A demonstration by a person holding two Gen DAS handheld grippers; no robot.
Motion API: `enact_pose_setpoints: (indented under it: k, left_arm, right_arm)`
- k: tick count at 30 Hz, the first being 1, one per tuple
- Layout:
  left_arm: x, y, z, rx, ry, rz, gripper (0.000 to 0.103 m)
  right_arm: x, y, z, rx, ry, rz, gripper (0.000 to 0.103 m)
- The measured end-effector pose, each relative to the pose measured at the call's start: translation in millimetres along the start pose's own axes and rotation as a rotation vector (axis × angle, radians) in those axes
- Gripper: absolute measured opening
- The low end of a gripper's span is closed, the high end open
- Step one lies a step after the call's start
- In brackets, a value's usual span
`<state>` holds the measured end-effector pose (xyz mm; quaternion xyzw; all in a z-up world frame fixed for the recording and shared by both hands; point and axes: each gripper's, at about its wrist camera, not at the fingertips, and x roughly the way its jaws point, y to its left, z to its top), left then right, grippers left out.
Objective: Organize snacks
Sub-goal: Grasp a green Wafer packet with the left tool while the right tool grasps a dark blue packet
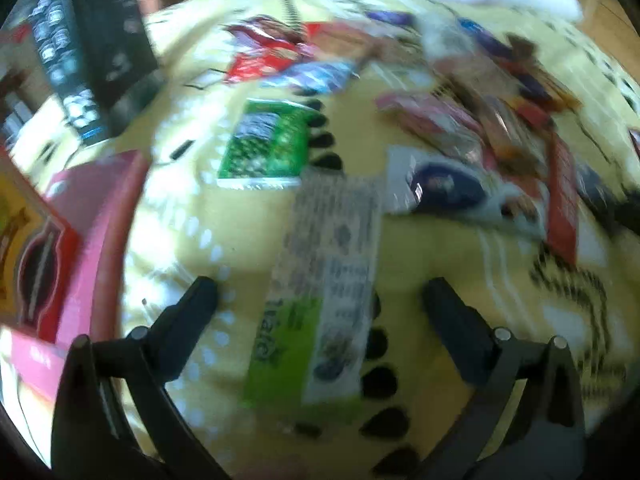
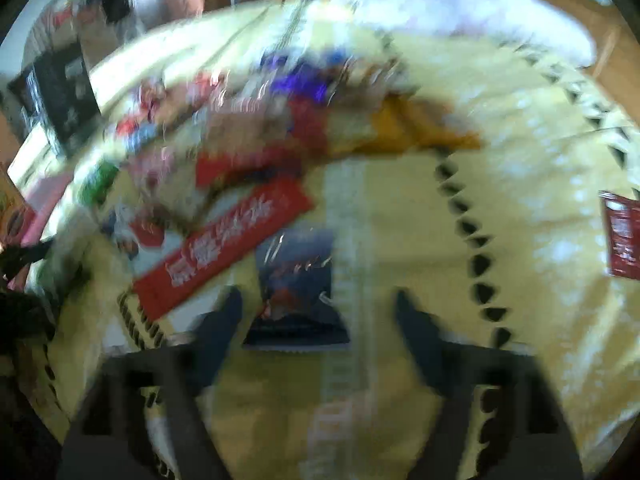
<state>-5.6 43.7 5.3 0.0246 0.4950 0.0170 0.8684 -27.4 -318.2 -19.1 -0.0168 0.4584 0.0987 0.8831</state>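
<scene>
Both views are blurred. My left gripper (image 1: 320,290) stands open above a yellow patterned cloth (image 1: 440,272). A long white-and-green snack packet (image 1: 320,292) lies flat between its fingers, and the pads are clear of it. A green packet (image 1: 266,146) lies just beyond. My right gripper (image 2: 318,300) is open too. A dark blue packet (image 2: 298,280) lies on the cloth between its fingers, nearer the left one, with no pad pressing it. A long red packet (image 2: 224,248) lies slanted to its left, below a heap of mixed snacks (image 2: 260,128).
A pink box (image 1: 92,248) and a red box (image 1: 36,272) sit at the left edge of the left wrist view, with a black box (image 1: 100,44) standing behind them. More packets (image 1: 500,120) are piled at the right. A dark red packet (image 2: 622,236) lies alone far right.
</scene>
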Motion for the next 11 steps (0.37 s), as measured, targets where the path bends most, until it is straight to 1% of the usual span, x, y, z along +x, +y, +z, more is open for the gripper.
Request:
enact_pose_setpoints:
  k: [1, 2, 3, 4, 5, 7, 11]
  left_arm:
    - [4.0, 1.7, -4.7, -0.036, -0.018, 0.003, 0.103]
    - [6.3, 2.6, -7.4, -0.058, -0.03, 0.007, 0.103]
    - [10.7, 3.0, -9.9, -0.075, -0.035, 0.018, 0.103]
    - [14.0, 3.7, -11.8, -0.078, -0.032, 0.021, 0.103]
    - [17.5, 4.9, -14.2, -0.079, -0.031, 0.02, 0.103]
    - [25.4, 8.5, -20.2, -0.076, -0.033, 0.013, 0.103]
    - [38.6, 13.5, -30.3, -0.071, -0.045, 0.009, 0.103]
  right_arm:
    - [1.2, -3.3, -2.5, 0.014, -0.002, 0.031, 0.092]
    - [6.9, -7.1, -6.4, 0.017, 0.003, 0.038, 0.1]
    - [11.4, -10.2, -9.4, 0.014, 0.005, 0.032, 0.102]
    - [20.8, -14.6, -15.4, 0.01, 0.023, 0.023, 0.102]
    - [24.9, -17.2, -18.7, 0.008, 0.028, 0.037, 0.102]
    - [24.4, -16.3, -21.3, -0.01, 0.002, 0.045, 0.103]
    - [29.8, -10.5, -25.9, -0.035, -0.027, 0.024, 0.103]
